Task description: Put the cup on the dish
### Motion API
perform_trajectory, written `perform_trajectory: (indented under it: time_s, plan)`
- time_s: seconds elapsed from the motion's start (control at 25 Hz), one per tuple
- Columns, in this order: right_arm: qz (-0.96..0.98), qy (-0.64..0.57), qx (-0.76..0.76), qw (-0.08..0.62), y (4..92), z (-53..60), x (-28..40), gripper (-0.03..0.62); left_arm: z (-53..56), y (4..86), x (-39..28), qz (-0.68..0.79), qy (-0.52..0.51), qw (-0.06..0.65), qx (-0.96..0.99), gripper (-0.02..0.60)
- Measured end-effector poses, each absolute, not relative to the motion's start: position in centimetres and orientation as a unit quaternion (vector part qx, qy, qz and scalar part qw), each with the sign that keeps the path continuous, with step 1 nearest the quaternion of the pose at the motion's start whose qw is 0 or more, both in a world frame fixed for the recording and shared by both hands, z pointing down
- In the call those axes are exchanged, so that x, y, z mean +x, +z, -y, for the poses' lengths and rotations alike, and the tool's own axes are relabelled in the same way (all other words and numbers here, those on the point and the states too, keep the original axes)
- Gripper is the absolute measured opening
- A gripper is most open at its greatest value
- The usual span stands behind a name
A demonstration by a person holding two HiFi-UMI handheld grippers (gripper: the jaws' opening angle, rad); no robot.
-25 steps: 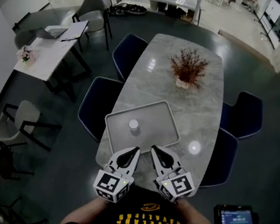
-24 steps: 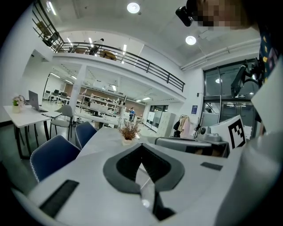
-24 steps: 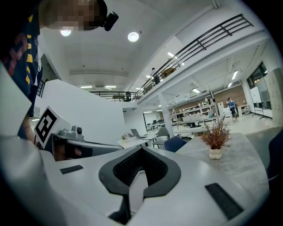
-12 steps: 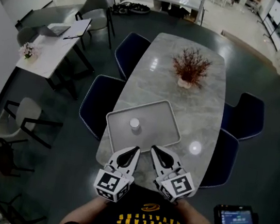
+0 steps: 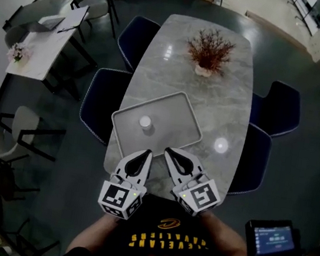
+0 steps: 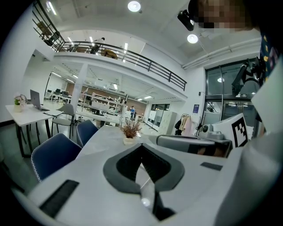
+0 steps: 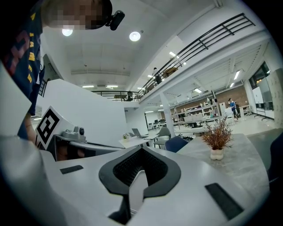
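Grey marble-pattern stone forms the top of the long rounded table [image 5: 225, 92], seen from above in the head view. A grey rectangular dish with a raised rim [image 5: 176, 118] lies on the near half of the table, turned at an angle to the table edges. A small white cylindrical cup [image 5: 145, 122] stands upright inside the dish, on its left part, clear of the rim.

The white left gripper [image 5: 146, 153] and the white right gripper [image 5: 169, 151] sit side by side over the near table edge. Their tips point at the near rim of the dish, just beside it. Both are apart from the cup.

In the left gripper view, the left gripper [image 6: 141, 149] has its jaws pressed together with nothing between them. In the right gripper view, the right gripper [image 7: 141, 151] has its jaws also pressed together and empty. Each gripper carries a cube with black-and-white square markers at its rear.

A reddish-brown dried plant in a small white pot [image 5: 208, 49] stands on the far half of the table, well apart from the dish. It also shows in the left gripper view [image 6: 130, 130] and the right gripper view [image 7: 216, 140]. Dark blue upholstered chairs [image 5: 100, 106] stand along both long sides of the table.
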State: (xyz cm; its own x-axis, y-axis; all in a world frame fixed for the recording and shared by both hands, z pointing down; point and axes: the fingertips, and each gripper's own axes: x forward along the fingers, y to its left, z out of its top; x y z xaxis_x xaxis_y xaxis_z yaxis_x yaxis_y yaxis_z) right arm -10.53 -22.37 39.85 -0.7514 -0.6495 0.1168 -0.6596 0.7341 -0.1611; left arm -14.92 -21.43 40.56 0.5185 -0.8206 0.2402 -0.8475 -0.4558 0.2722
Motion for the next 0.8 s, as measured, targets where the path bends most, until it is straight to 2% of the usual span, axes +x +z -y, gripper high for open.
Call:
perform_trajectory:
  time_s: [0.24,0.8]
  plan:
    - [0.934,0.102,0.34,0.039,39.7,22.0,-11.3,0.006,21.1,39.8,-16.0,0.504,0.041,0.175,0.845,0.002]
    - [0.919,0.093,0.383,0.025,39.6,22.5,-9.5,0.006,22.0,40.6,-13.1,0.453,0.033,0.198,0.869,0.002]
